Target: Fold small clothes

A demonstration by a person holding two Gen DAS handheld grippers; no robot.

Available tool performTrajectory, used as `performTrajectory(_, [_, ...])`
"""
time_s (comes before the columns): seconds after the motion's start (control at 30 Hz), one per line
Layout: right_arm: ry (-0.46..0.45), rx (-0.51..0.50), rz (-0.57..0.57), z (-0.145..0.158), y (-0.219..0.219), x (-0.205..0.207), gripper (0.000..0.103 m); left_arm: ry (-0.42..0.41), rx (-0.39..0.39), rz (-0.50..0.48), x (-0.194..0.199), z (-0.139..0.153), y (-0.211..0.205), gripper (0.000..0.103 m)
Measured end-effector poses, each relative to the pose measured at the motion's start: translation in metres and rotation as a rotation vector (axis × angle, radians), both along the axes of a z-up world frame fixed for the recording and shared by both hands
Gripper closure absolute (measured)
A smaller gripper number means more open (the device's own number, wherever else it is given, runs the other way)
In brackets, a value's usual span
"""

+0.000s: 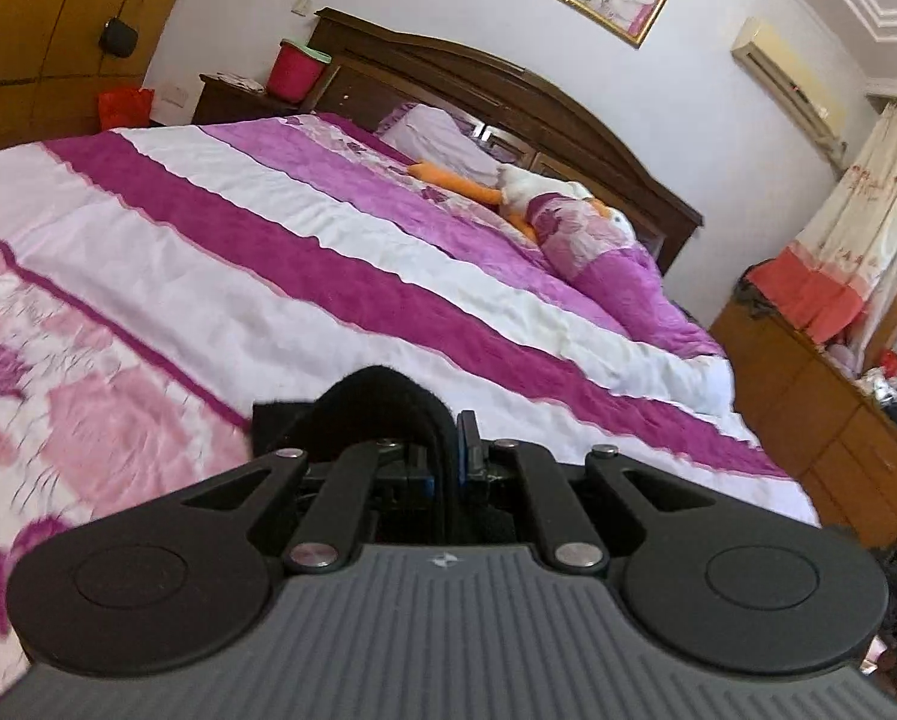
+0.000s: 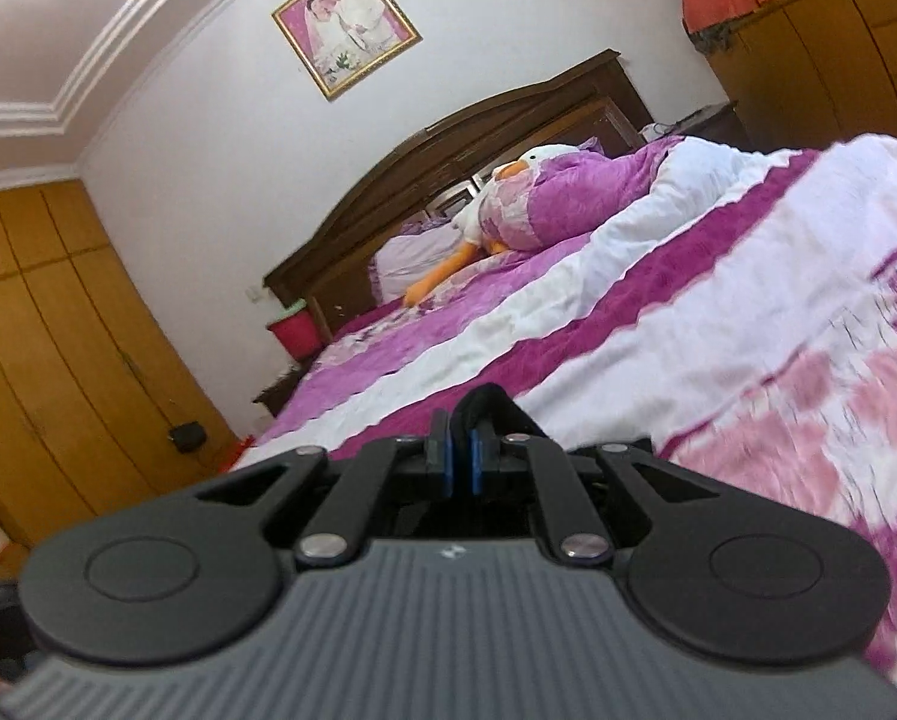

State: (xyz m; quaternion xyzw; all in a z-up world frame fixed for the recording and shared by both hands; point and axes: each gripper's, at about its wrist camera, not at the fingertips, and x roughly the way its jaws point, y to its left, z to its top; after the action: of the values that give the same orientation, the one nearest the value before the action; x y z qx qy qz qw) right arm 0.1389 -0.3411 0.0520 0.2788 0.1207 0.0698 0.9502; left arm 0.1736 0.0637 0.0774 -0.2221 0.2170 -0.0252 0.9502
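Pinching one black garment [image 1: 376,402]: left fingers [image 1: 448,450], right fingers [image 2: 469,450]; one bed [image 1: 268,252].

The left gripper [image 1: 448,438] is clamped on a fold of black cloth [image 1: 382,402], held above a bed's purple-and-white striped quilt [image 1: 304,252]; a plush duck [image 1: 526,192] lies near the dark headboard [image 1: 508,90].

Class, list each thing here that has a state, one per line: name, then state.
Left tongs: shut on black garment.
Right tongs: shut on black garment.
Black garment: bunched, pinched in both tongs.
Bedspread: spread flat over the bed.
Stuffed duck: lying near the headboard, partly covered by a rumpled quilt.
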Motion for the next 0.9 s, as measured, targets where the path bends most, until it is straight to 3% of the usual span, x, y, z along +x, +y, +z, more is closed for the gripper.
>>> performTrajectory(0.17, [0.03,-0.044,-0.017,-0.013,0.004,0.05,0.094,0.044,0.048,0.028,0.058,-0.022,-0.001,0.096])
performTrajectory(0.43, [0.117,-0.1,-0.033,-0.058,0.017,0.122,0.094,0.14,0.137,0.041,0.138,-0.08,0.0,0.096])
performTrajectory(0.63, [0.199,-0.174,-0.034,-0.09,0.029,0.157,0.091,0.214,0.237,0.019,0.164,-0.126,-0.003,0.095])
performTrajectory(0.77, [0.267,-0.21,-0.015,-0.105,0.033,0.165,0.091,0.204,0.238,0.0,0.162,-0.128,-0.002,0.094])
performTrajectory(0.83, [0.252,-0.203,-0.007,-0.101,0.031,0.159,0.085,0.199,0.229,-0.021,0.156,-0.121,0.002,0.087])
performTrajectory(0.9, [0.24,-0.205,0.015,-0.094,0.029,0.154,0.063,0.177,0.232,-0.03,0.145,-0.112,0.007,0.071])
